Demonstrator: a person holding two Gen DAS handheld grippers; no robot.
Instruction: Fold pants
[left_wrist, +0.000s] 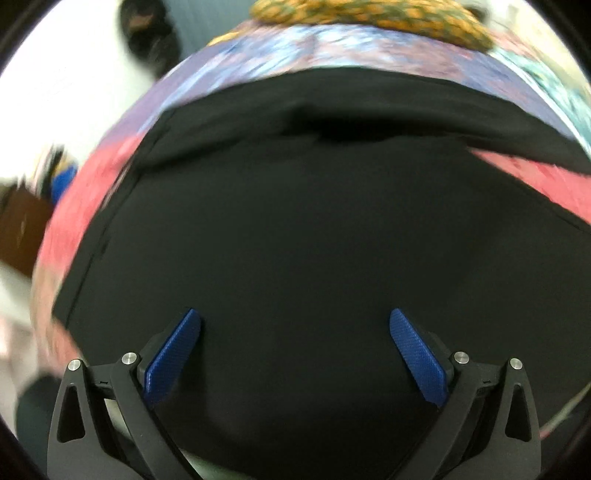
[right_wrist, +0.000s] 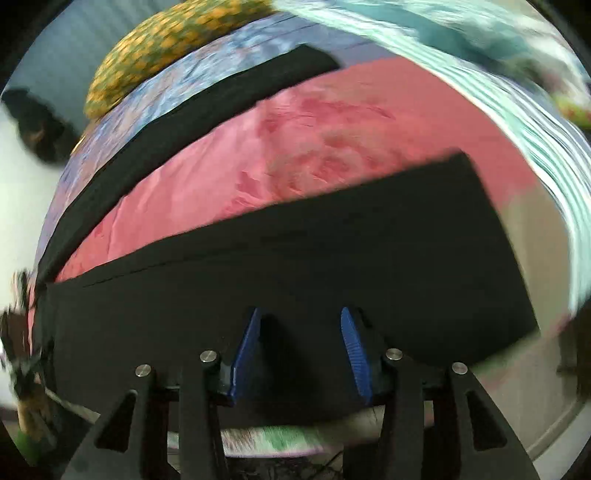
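Observation:
Black pants (left_wrist: 295, 229) lie spread flat on a bed with a colourful sheet (left_wrist: 88, 206). In the left wrist view the cloth fills most of the frame, and the waist end with a fold runs across the top. My left gripper (left_wrist: 294, 321) is open wide just above the cloth, with nothing between its blue pads. In the right wrist view one black leg (right_wrist: 295, 266) runs across the near part and the other leg (right_wrist: 192, 122) lies further off, with pink sheet (right_wrist: 295, 147) between them. My right gripper (right_wrist: 300, 319) is open over the near leg, empty.
A yellow patterned pillow (left_wrist: 369, 18) lies at the bed's far end and shows in the right wrist view (right_wrist: 162, 48) too. Striped teal bedding (right_wrist: 480, 74) is bunched at the right. A brown piece of furniture (left_wrist: 22, 229) stands to the left of the bed.

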